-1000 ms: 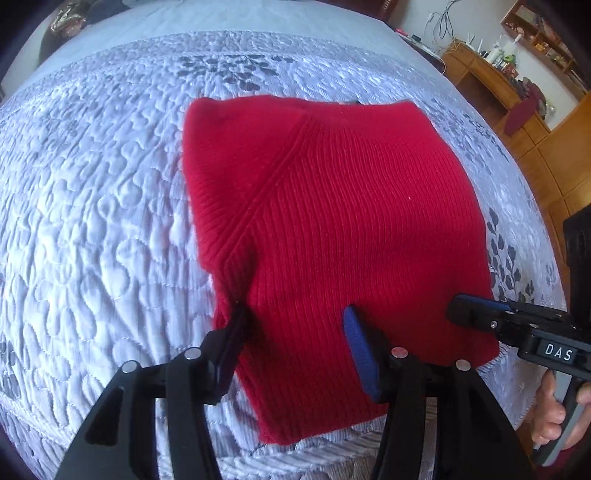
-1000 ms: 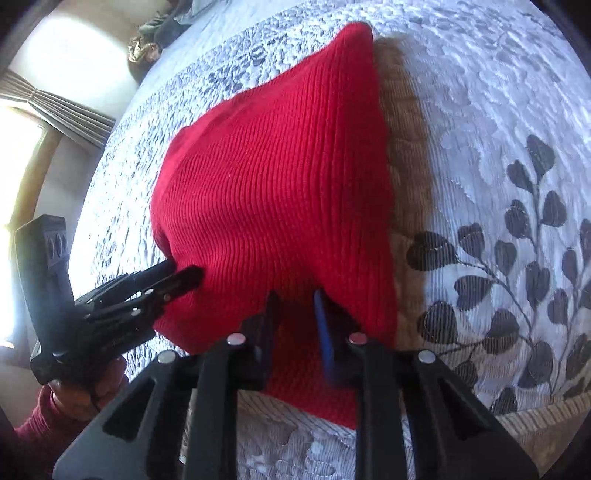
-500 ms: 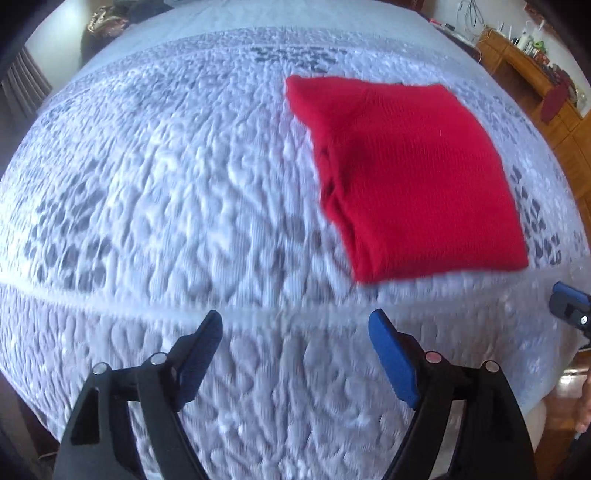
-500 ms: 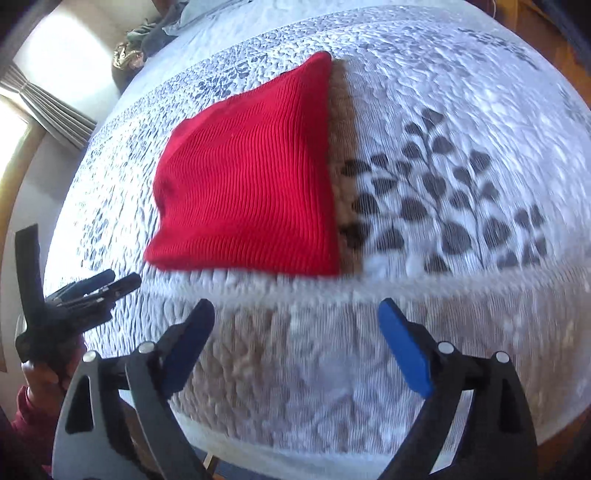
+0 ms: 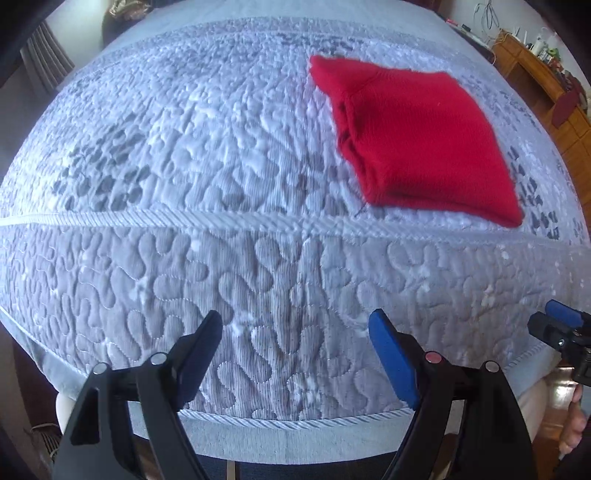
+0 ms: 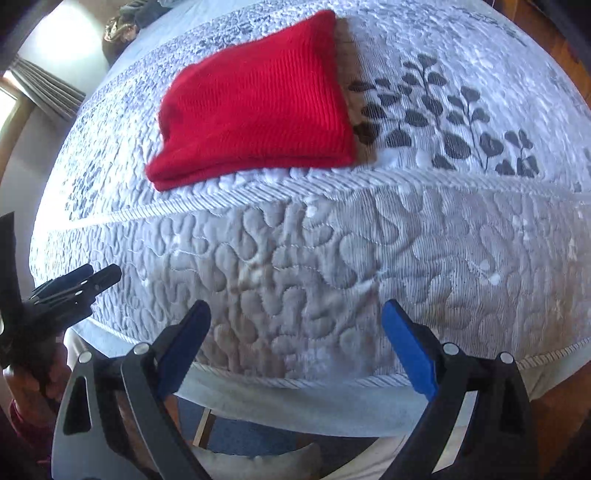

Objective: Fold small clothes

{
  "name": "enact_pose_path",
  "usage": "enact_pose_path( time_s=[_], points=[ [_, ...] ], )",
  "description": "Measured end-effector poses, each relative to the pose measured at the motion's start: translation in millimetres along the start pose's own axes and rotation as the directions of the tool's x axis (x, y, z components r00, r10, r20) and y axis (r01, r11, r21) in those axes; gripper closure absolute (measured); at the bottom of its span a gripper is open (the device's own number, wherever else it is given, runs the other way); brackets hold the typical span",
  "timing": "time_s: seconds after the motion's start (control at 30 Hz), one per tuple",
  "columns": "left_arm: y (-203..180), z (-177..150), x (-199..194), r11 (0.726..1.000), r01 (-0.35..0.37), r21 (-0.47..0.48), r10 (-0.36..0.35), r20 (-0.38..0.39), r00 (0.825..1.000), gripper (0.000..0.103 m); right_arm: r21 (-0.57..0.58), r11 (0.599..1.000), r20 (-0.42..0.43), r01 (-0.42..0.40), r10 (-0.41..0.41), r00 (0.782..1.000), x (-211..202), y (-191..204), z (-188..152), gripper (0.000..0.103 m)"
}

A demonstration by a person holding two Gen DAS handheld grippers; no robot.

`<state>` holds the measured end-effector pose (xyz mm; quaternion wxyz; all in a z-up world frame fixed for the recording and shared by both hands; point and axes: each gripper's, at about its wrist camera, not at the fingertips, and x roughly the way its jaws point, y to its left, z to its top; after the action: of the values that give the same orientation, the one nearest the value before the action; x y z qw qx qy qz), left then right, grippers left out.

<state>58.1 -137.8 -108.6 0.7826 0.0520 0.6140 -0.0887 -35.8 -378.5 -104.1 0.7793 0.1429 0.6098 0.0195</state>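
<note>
A red knitted garment (image 5: 417,140), folded into a compact rectangle, lies flat on the quilted grey-white bedspread (image 5: 184,147) near the bed's front seam. In the right wrist view the same garment (image 6: 255,99) sits up and to the left, with a brownish strip along its right side. My left gripper (image 5: 295,321) hangs open over the bed's draped front edge, nothing between its fingers, well short of the garment. Beside it my right gripper (image 6: 295,308) is open and empty too. Each gripper shows at the edge of the other's view: the right gripper (image 5: 557,325) and the left gripper (image 6: 74,284).
The bedspread's corded seam (image 5: 258,221) runs across below the garment, and its hem (image 6: 295,380) drops off toward the floor. A wooden dresser (image 5: 535,74) with clutter stands at the far right. Curtains (image 6: 48,92) hang at the left. Dark items (image 6: 122,26) lie at the bed's far end.
Both grippers have let go of the red garment, opened wide and drawn back toward the bed's front edge. The garment now lies folded on the bedspread, farther from both cameras.
</note>
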Motion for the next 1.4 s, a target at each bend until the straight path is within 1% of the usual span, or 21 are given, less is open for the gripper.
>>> enact_pose_path(
  time_s=[0.07,0.2,0.3,0.47,0.63,1.0,1.4],
  points=[
    [-4,5,-15,1.000,-0.011,0.014,0.011,0.040,0.999,0.019,-0.008,1.000,0.028,0.009,-0.009,1.000,-9,5,4,0.010],
    [-11,15,-42,0.999,-0.025,0.036,0.021,0.109,0.994,0.019,-0.023,0.999,0.083,0.029,-0.027,0.996,-33,15,14,0.010],
    [-14,17,-60,0.999,-0.017,0.036,0.012,0.137,0.991,0.019,-0.032,0.999,0.108,0.028,-0.025,0.994,-47,22,19,0.010],
    [-18,16,-85,0.999,-0.015,0.035,0.009,0.182,0.983,0.019,-0.046,0.999,0.122,0.026,-0.020,0.992,-58,28,20,0.010],
    [-21,17,-95,1.000,0.007,0.030,-0.013,0.184,0.983,0.018,-0.039,0.999,0.116,0.018,-0.014,0.993,-62,32,18,0.010],
    [-32,18,-102,0.998,-0.020,0.063,0.007,0.204,0.979,0.018,-0.033,0.999,0.126,0.019,-0.014,0.992,-71,34,20,0.010],
    [-34,17,-94,0.997,-0.040,0.072,0.026,0.186,0.982,0.018,-0.037,0.999,0.123,0.020,-0.015,0.992,-66,34,20,0.009]
  ],
)
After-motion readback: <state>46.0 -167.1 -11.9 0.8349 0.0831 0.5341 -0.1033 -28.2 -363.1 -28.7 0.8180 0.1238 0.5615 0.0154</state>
